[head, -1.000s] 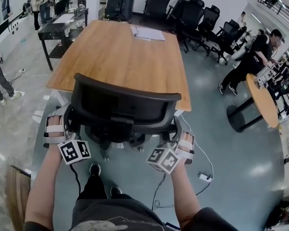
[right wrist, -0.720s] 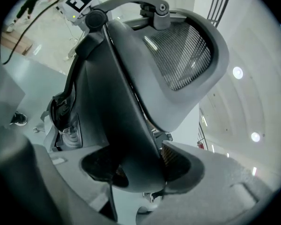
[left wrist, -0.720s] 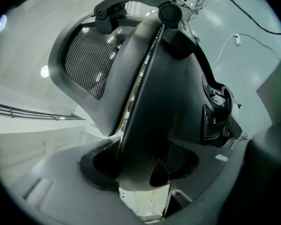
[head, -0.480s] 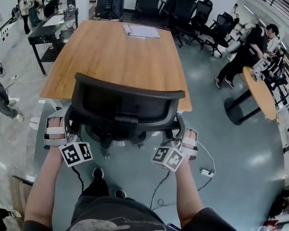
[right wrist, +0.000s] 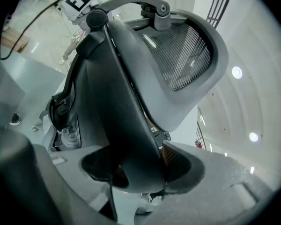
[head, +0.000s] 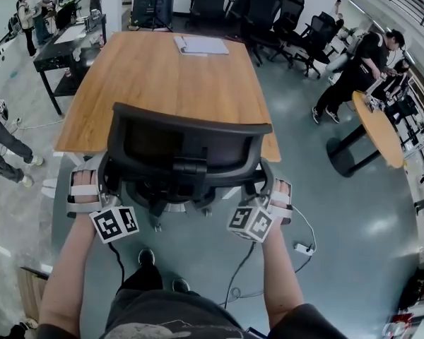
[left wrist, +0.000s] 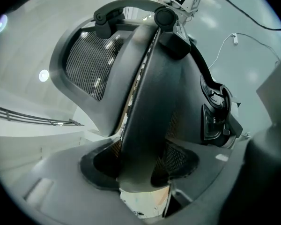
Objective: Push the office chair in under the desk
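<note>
Open office floor, grey, a wooden desk [head: 162, 83] straight ahead, spare chairs and people at the far wall; the office chair [head: 187, 154] stands at the desk's near edge, back toward me, seat seemingly just starting under the top, not yet fully in.

My left gripper [head: 87, 189] is about half open and clamped on what looks like the chair's left armrest [left wrist: 145, 116]; my right gripper [head: 277, 198] is a bit wider, clamped the same way on the right armrest [right wrist: 131, 125] — both gripper views show the pads pressing a thick dark slab.

Risks: if I push one side harder the chair will likely swivel and go in crooked; the armrests may hit the desk edge if they sit too high; the cable [head: 234, 281] trailing on the floor by my feet could snag me as I step; the pads could slip on the smooth plastic.

Versus a second ago — the chair back covers more of the desk's near edge; both hands moved forward with it; grip unchanged.
</note>
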The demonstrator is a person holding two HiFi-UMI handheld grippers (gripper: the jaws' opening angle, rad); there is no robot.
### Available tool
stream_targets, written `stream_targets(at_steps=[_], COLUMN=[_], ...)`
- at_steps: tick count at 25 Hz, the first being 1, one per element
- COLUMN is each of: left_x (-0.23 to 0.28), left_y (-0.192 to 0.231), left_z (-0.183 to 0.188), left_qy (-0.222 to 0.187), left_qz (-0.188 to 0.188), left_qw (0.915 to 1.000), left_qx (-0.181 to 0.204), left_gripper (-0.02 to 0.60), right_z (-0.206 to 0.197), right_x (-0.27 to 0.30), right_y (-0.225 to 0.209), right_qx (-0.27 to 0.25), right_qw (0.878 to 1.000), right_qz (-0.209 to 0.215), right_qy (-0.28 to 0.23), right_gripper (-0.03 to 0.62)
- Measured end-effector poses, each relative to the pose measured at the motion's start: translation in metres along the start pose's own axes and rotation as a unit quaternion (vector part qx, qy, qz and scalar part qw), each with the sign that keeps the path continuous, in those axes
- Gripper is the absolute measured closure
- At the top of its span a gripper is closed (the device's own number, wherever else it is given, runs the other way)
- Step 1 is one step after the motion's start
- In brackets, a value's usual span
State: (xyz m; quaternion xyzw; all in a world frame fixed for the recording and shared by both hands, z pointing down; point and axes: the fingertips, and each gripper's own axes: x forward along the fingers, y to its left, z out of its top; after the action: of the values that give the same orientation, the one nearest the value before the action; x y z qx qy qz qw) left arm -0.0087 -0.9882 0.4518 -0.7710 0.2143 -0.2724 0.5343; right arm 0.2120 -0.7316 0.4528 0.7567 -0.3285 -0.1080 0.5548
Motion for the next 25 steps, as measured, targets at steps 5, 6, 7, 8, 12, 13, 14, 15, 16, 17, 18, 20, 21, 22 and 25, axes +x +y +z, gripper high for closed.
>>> stream_targets(at_steps=[5,6,7,8,12,13,14,15,16,17,18,20,21,22,25], left_x=[0.002,0.003,0.003,0.003,0.006,0.006,0.006,0.005,0.004,0.004,0.003,0.001,0.001,0.002,0.003], left_y=[-0.002,-0.003,-0.003,-0.004,-0.002,-0.003,-0.003,-0.003,-0.003,-0.003,-0.003,-0.002,-0.003,-0.004,0.001], left_z=[0.001,0.000,0.000,0.000,-0.001,-0.002,-0.003,-0.003,-0.002,-0.002,-0.002,-0.004,-0.005,-0.007,-0.011], left_qy=[-0.001,0.001,0.004,0.006,0.009,0.010,0.011,0.012,0.014,0.016,0.018,0.024,0.027,0.029,0.033], left_qz=[0.002,0.003,0.004,0.004,0.001,0.000,-0.001,-0.001,0.000,0.003,0.007,0.014,0.016,0.016,0.017], left_qw=[1.0000,1.0000,1.0000,1.0000,0.9999,0.9999,0.9999,0.9999,0.9999,0.9998,0.9998,0.9996,0.9995,0.9994,0.9993], left_qx=[0.001,0.000,-0.001,-0.002,-0.004,-0.005,-0.005,-0.006,-0.007,-0.009,-0.010,-0.009,-0.008,-0.006,-0.008], left_gripper=[0.302,0.302,0.302,0.302,0.302,0.302,0.301,0.299,0.298,0.295,0.291,0.282,0.276,0.252,0.157], right_z=[-0.001,-0.002,-0.002,-0.002,0.000,0.001,0.000,-0.001,-0.003,-0.005,-0.006,-0.005,-0.005,-0.005,-0.005], right_x=[0.006,0.007,0.008,0.007,0.009,0.009,0.008,0.006,0.003,0.001,-0.001,-0.003,-0.003,-0.003,-0.004], right_y=[0.000,0.001,0.002,0.002,0.003,0.003,0.003,0.003,0.003,0.003,0.004,0.007,0.008,0.009,0.010], right_qx=[0.004,0.004,0.002,0.000,-0.011,-0.011,-0.009,-0.003,0.005,0.014,0.021,0.030,0.033,0.037,0.053], right_qw=[1.000,1.000,1.000,1.000,1.000,1.000,1.000,1.000,0.999,0.999,0.999,0.999,0.999,0.999,0.998], right_qz=[0.000,0.001,0.002,0.002,0.001,0.002,0.003,0.003,0.002,0.001,0.002,0.006,0.007,0.008,0.010], right_qy=[0.001,0.001,-0.001,-0.005,-0.020,-0.023,-0.027,-0.031,-0.033,-0.035,-0.037,-0.038,-0.037,-0.036,-0.035], right_gripper=[0.345,0.345,0.345,0.345,0.345,0.345,0.344,0.338,0.330,0.322,0.311,0.265,0.259,0.253,0.232])
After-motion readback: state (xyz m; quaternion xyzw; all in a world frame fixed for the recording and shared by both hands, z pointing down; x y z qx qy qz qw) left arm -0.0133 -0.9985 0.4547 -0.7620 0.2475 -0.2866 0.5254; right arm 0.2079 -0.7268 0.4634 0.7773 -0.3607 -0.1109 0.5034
